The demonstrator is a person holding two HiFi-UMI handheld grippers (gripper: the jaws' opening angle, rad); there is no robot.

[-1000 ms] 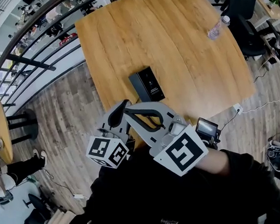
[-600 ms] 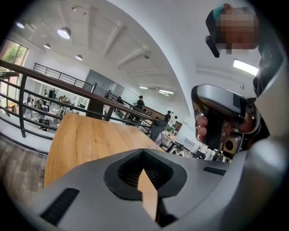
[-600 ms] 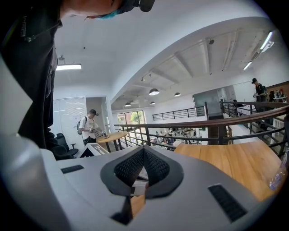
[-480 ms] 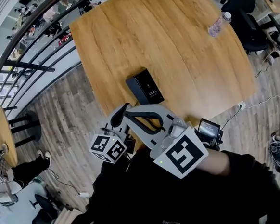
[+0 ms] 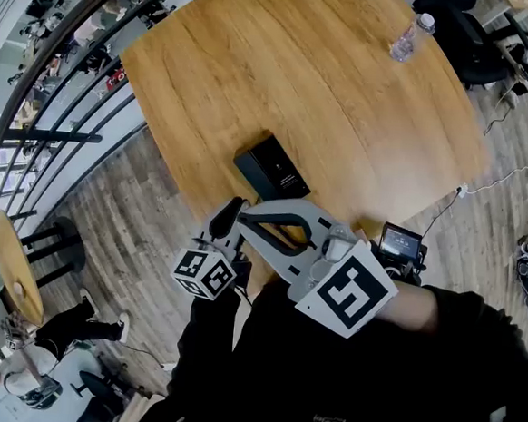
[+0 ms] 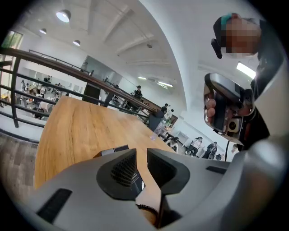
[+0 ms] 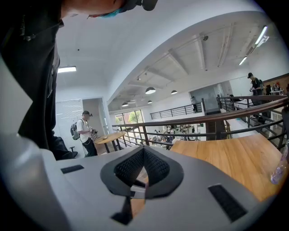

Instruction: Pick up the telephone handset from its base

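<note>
Table (image 5: pixel 301 90) holds telephone (image 5: pixel 270 170), bottle (image 5: pixel 403 39), contents unclear.

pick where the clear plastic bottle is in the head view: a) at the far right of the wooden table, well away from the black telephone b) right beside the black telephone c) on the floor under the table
a: the clear plastic bottle is at the far right of the wooden table, while the black telephone sits by the near edge.

Telephone (image 5: pixel 271 168) on table (image 5: pixel 302 72) near edge; bottle (image 5: pixel 403 39) far corner.
</note>
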